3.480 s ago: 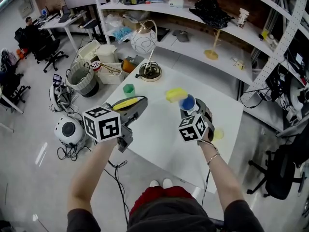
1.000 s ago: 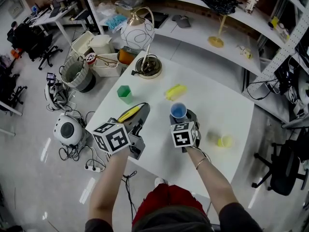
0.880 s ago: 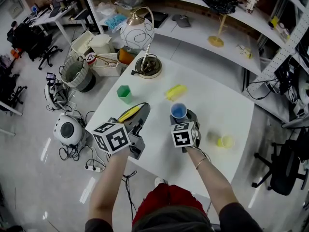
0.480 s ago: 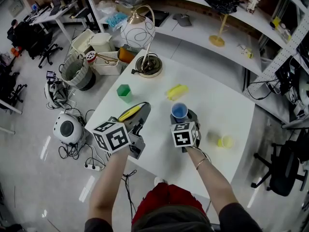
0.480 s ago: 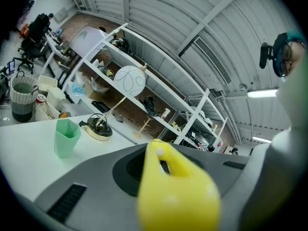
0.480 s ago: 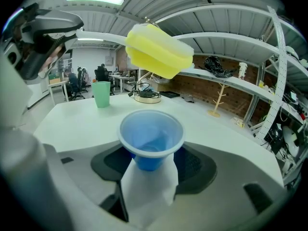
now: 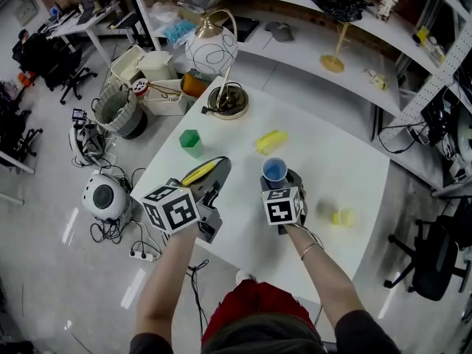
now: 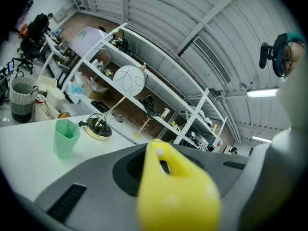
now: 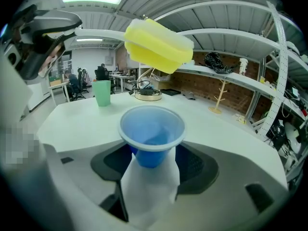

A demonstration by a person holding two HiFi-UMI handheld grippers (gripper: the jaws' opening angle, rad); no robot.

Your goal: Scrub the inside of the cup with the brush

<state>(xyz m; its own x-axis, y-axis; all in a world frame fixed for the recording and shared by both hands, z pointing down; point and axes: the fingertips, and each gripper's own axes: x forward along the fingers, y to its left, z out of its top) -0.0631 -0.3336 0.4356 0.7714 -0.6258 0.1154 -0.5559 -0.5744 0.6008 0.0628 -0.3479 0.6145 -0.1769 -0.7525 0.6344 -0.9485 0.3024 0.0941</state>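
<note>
The right gripper (image 7: 284,180) is clenched on the blue cup (image 9: 151,129). The cup sits upright between its jaws with its open mouth on top, over the near part of the white table (image 7: 332,161). The left gripper (image 7: 209,175) is beside it, just to its left, and is clamped on the yellow brush (image 8: 173,186). The narrow end of the brush handle, with a small hole in it, pokes forward out of the jaws. The brush and the blue cup are apart, and the brush is outside the cup.

Ahead of the right gripper, beyond the cup's rim, is a yellow spongy block (image 7: 270,140). In the head view it seems to lie on the table, but the right gripper view shows it above the cup, so I cannot tell whether it rests there.

A green cup (image 7: 190,141) stands on the table ahead of the left gripper and a little to its left. Farther ahead is a lamp (image 7: 210,50) with a round glass shade. A small yellow lump (image 7: 343,216) lies on the table to the right of the right gripper.
</note>
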